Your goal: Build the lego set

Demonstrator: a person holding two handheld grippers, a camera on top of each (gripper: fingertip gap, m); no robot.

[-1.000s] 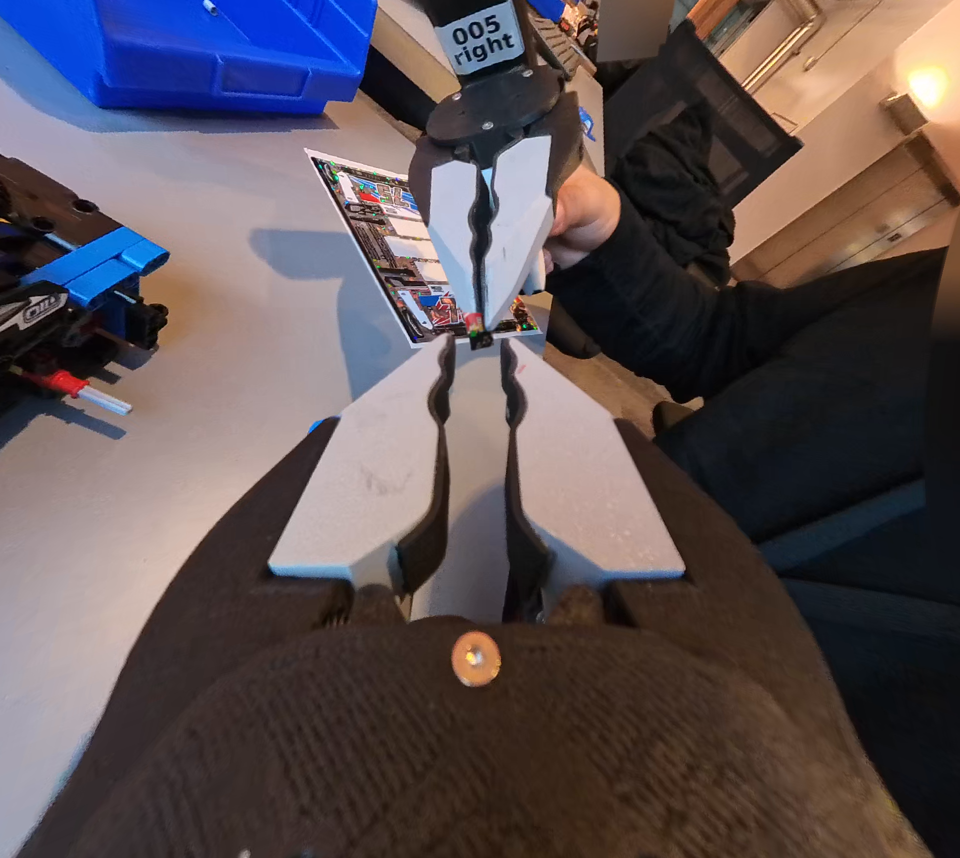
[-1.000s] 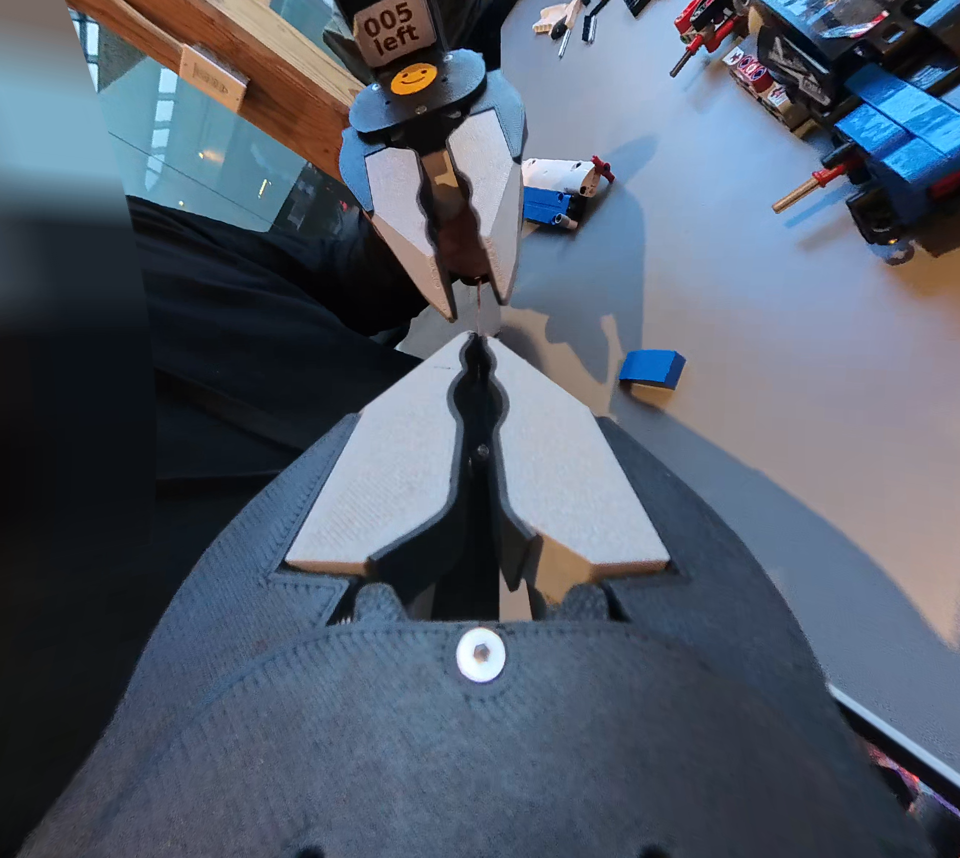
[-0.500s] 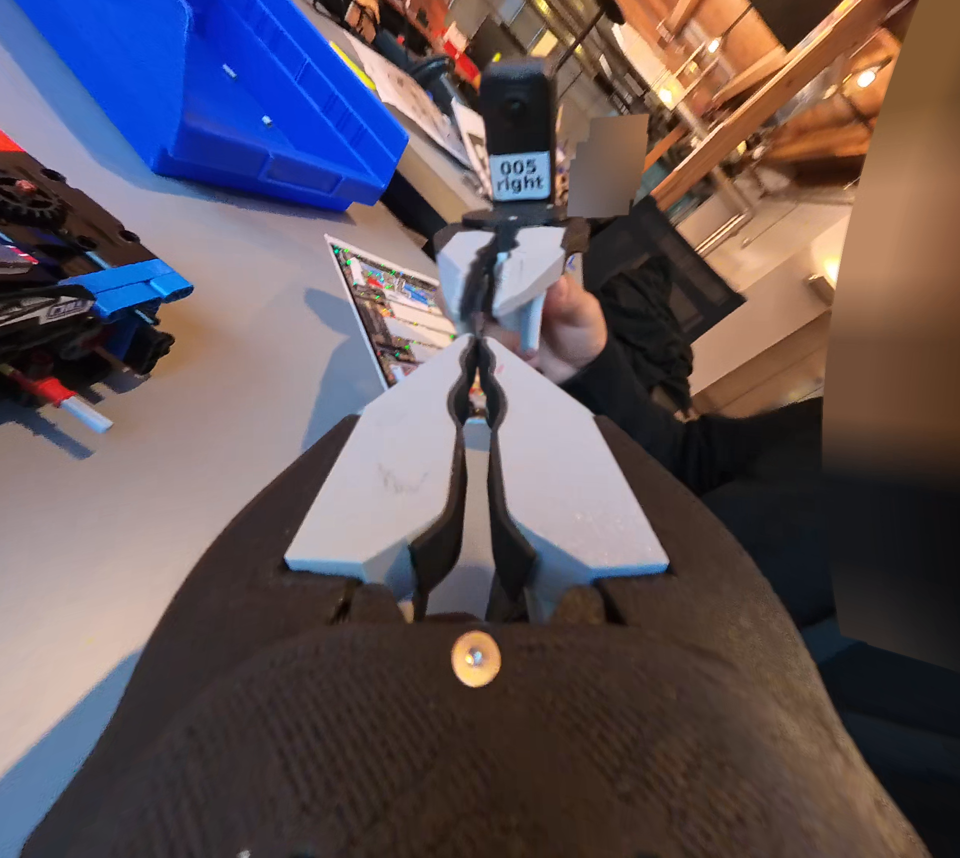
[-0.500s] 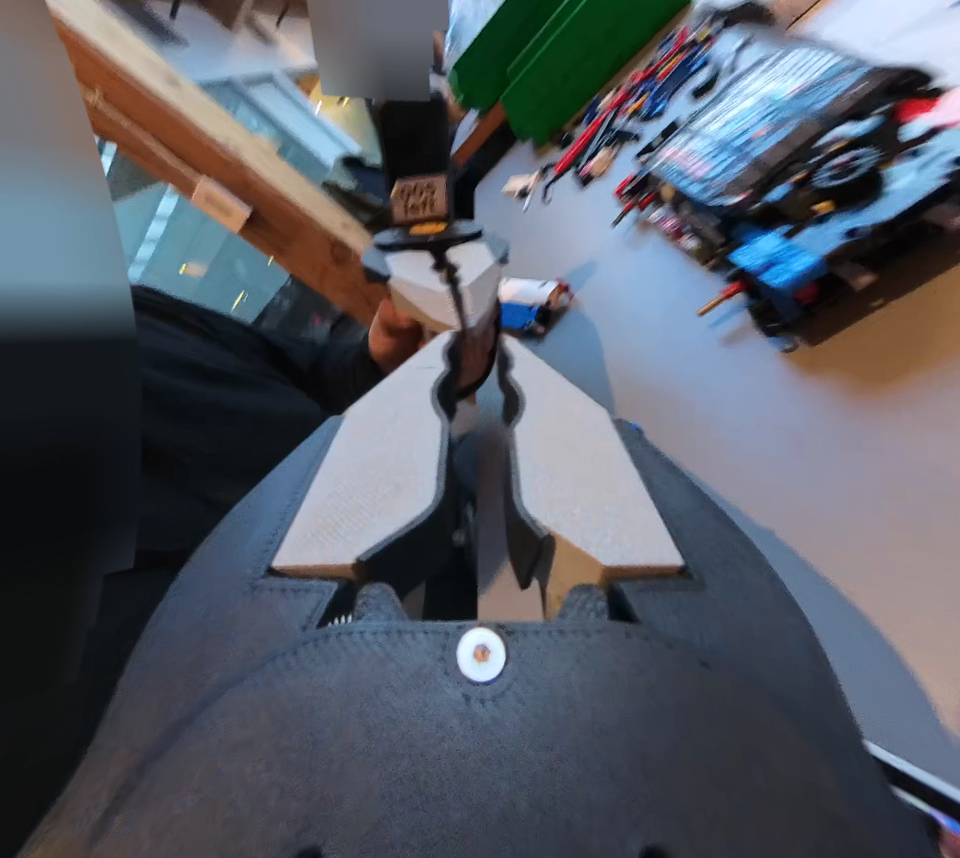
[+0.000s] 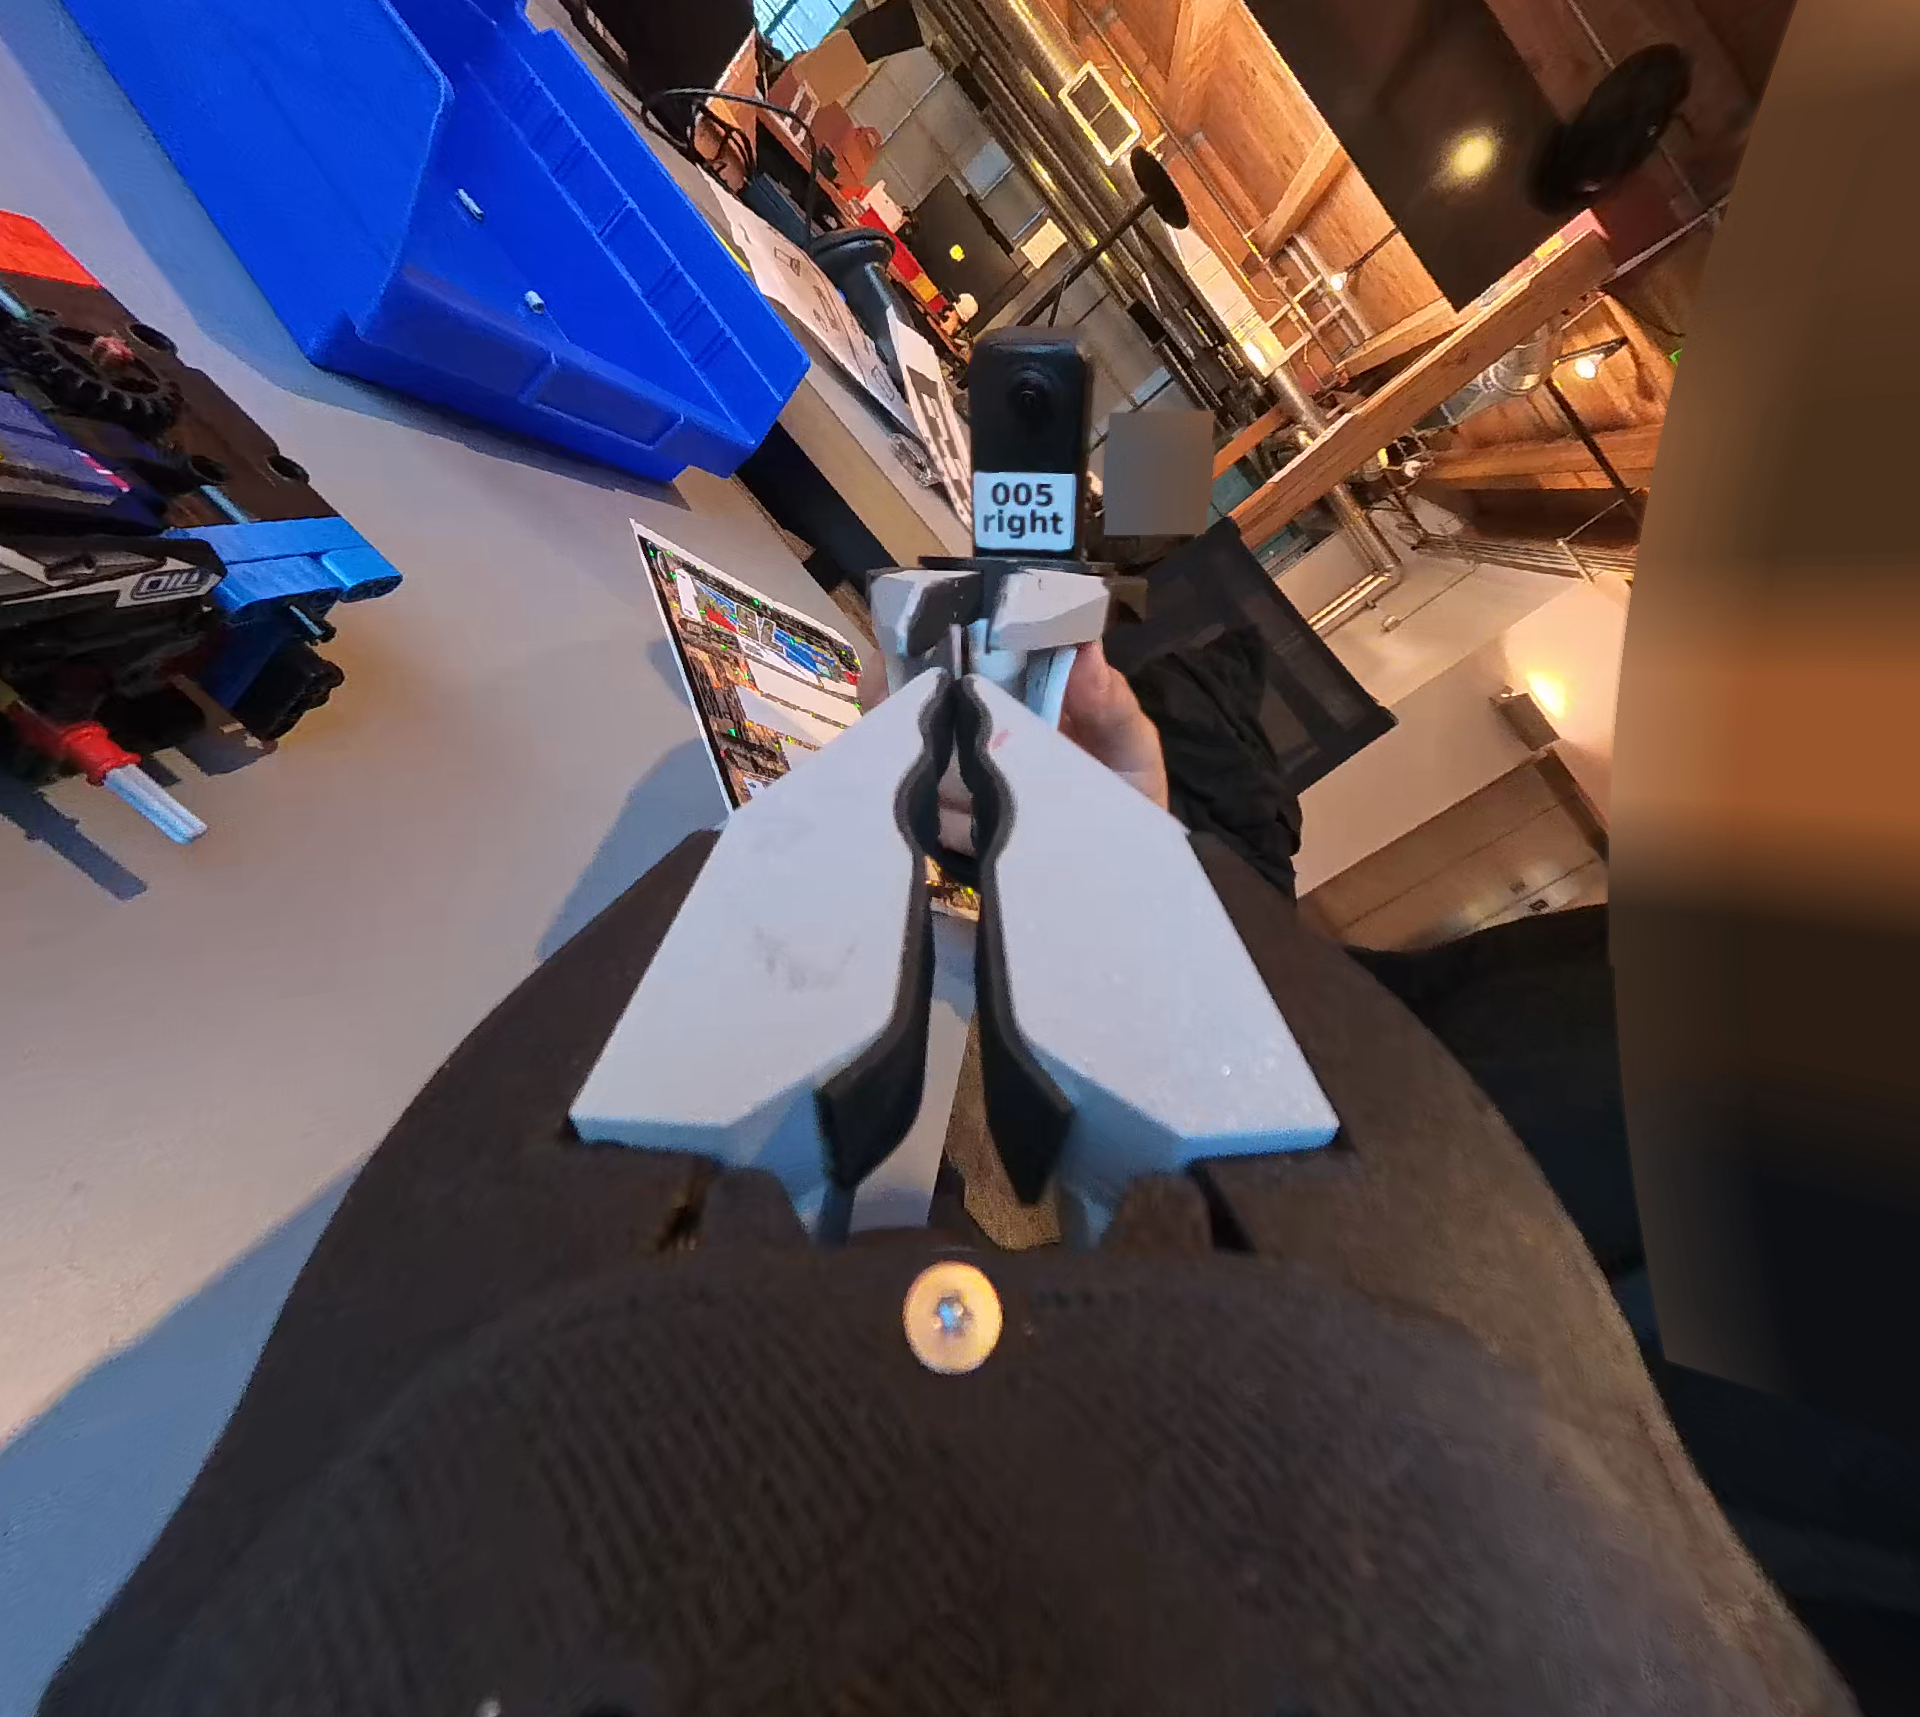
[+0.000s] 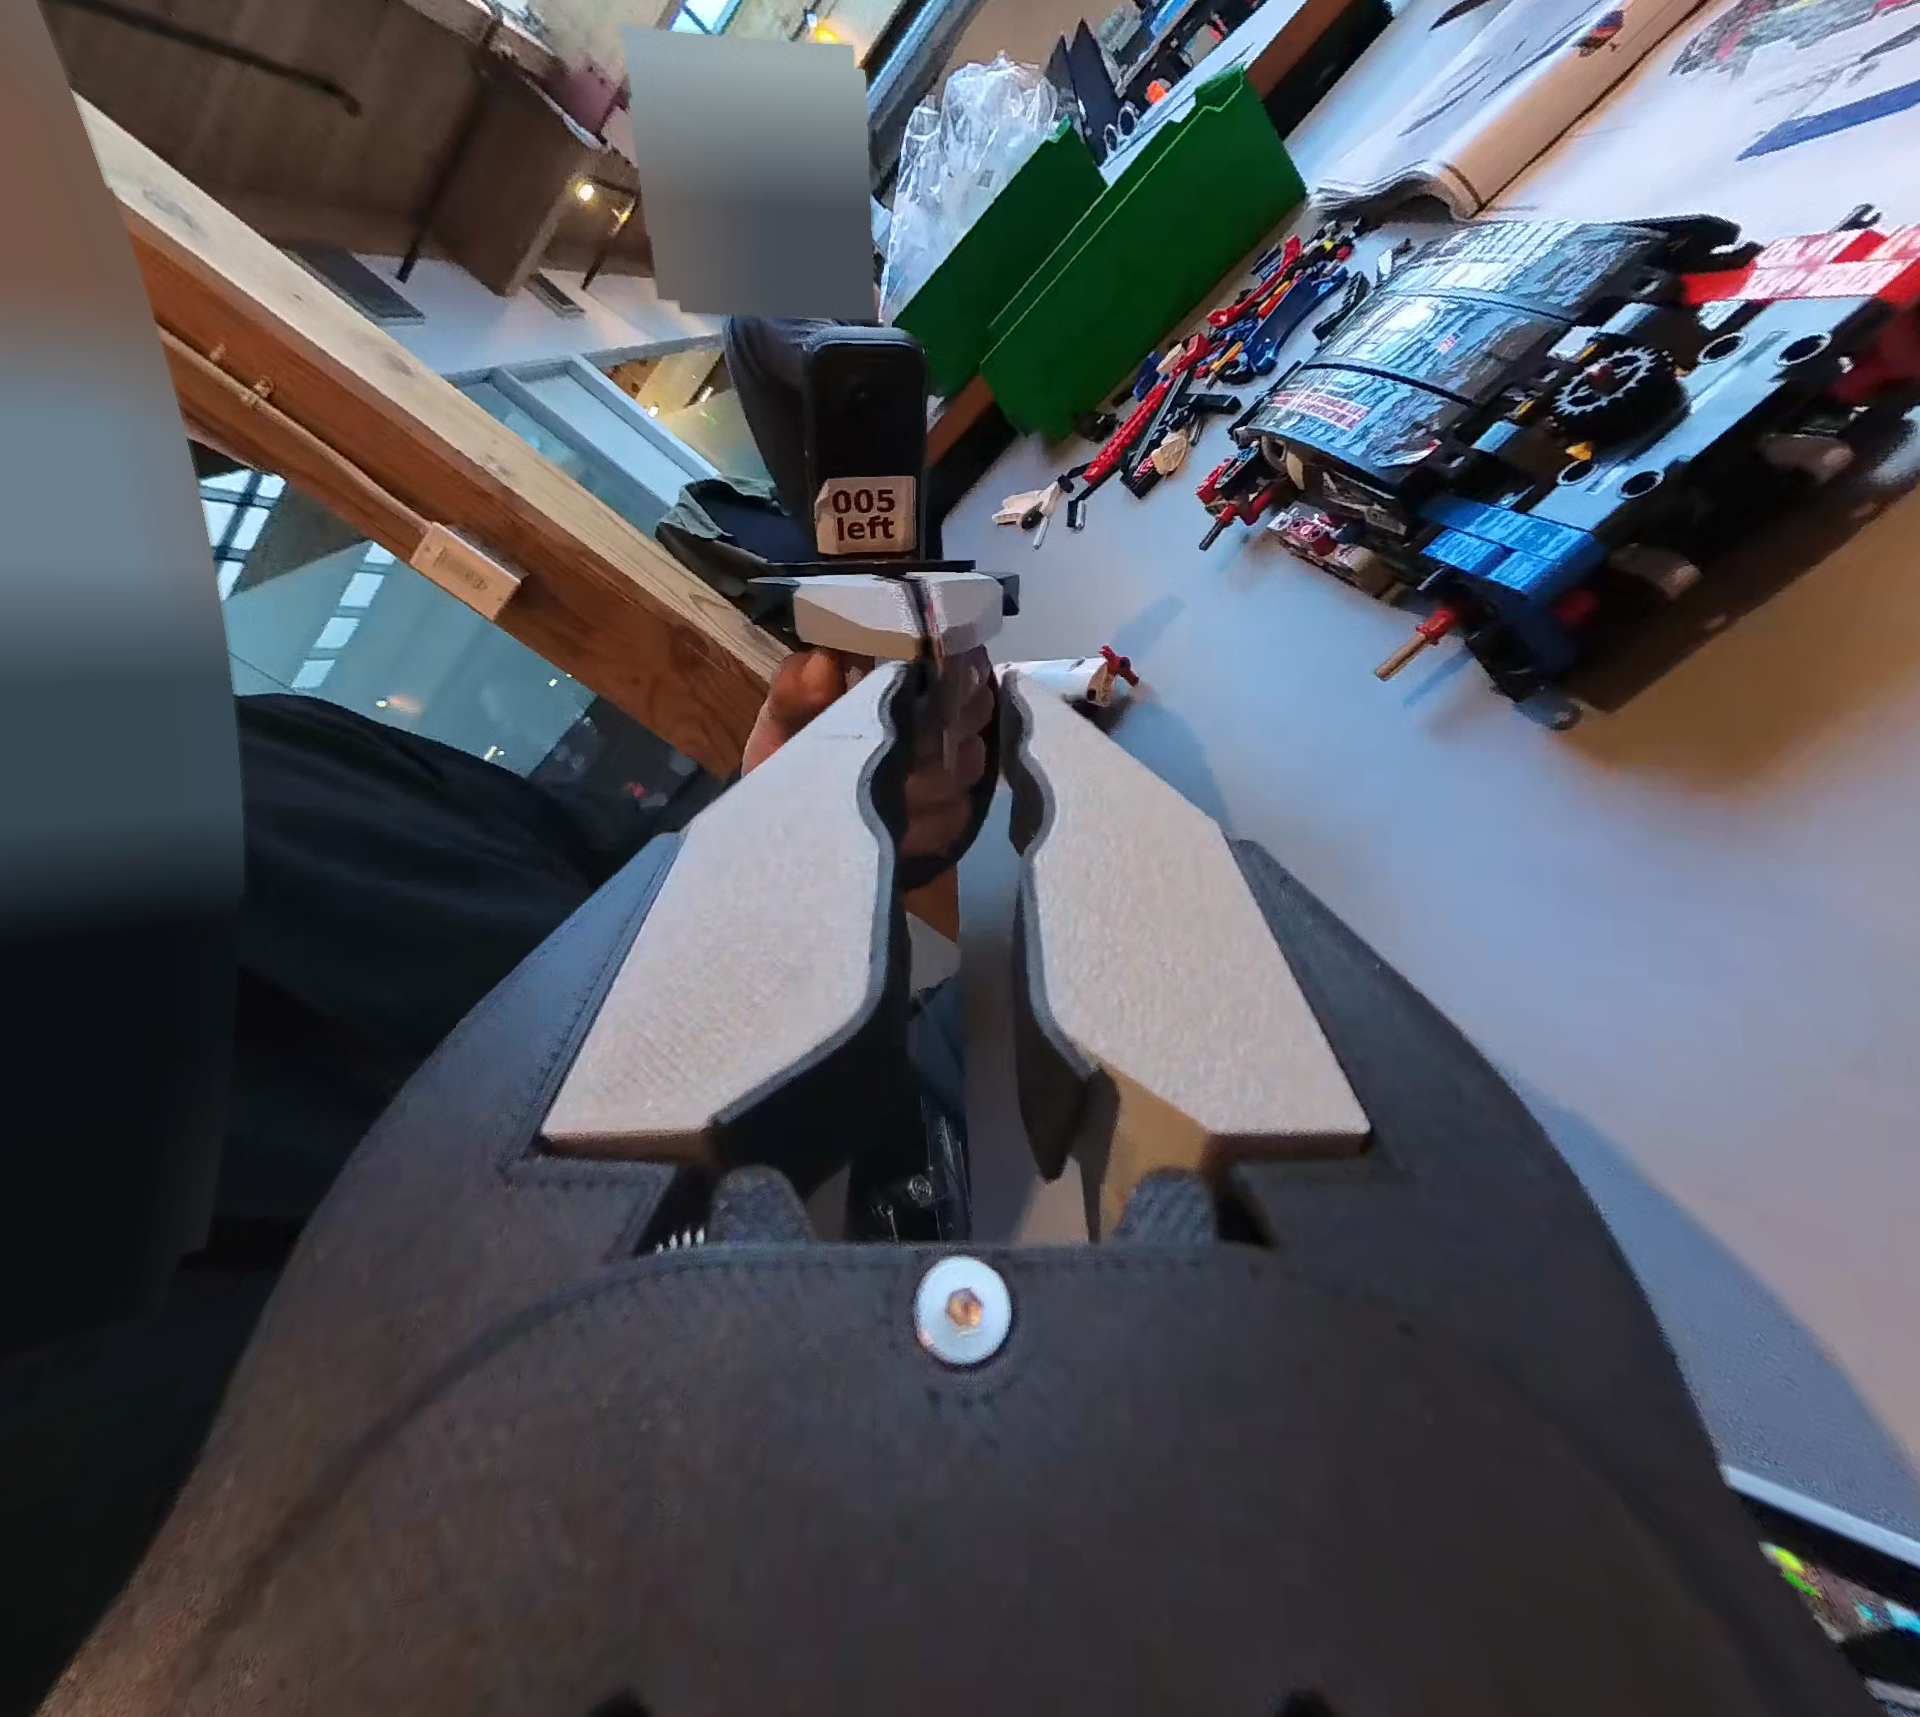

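My left gripper (image 5: 954, 685) is shut on a thin sticker-like strip (image 6: 943, 711), held edge-on above the table's near edge. In the right wrist view the left gripper (image 6: 925, 628) faces me, with the strip hanging from its tips. My right gripper (image 6: 951, 701) is open and empty, its tips either side of the strip without touching it. It also shows in the left wrist view (image 5: 971, 618), just beyond the left tips. The black, blue and red lego car (image 6: 1558, 441) lies on the grey table; its end shows at the left (image 5: 125, 607).
A printed sticker sheet (image 5: 748, 659) lies on the table below the grippers. A blue bin (image 5: 416, 109) stands behind it. Green bins (image 6: 1091, 265), loose lego parts (image 6: 1195, 410), a small white-and-red assembly (image 6: 1091, 675) and an open booklet (image 6: 1662, 5) are farther off. The grippers are tip to tip, or close to it.
The right gripper opened and let go of the small strip. The left gripper shut on it. Both grippers rose and tilted up from the sheet and drew slightly apart.
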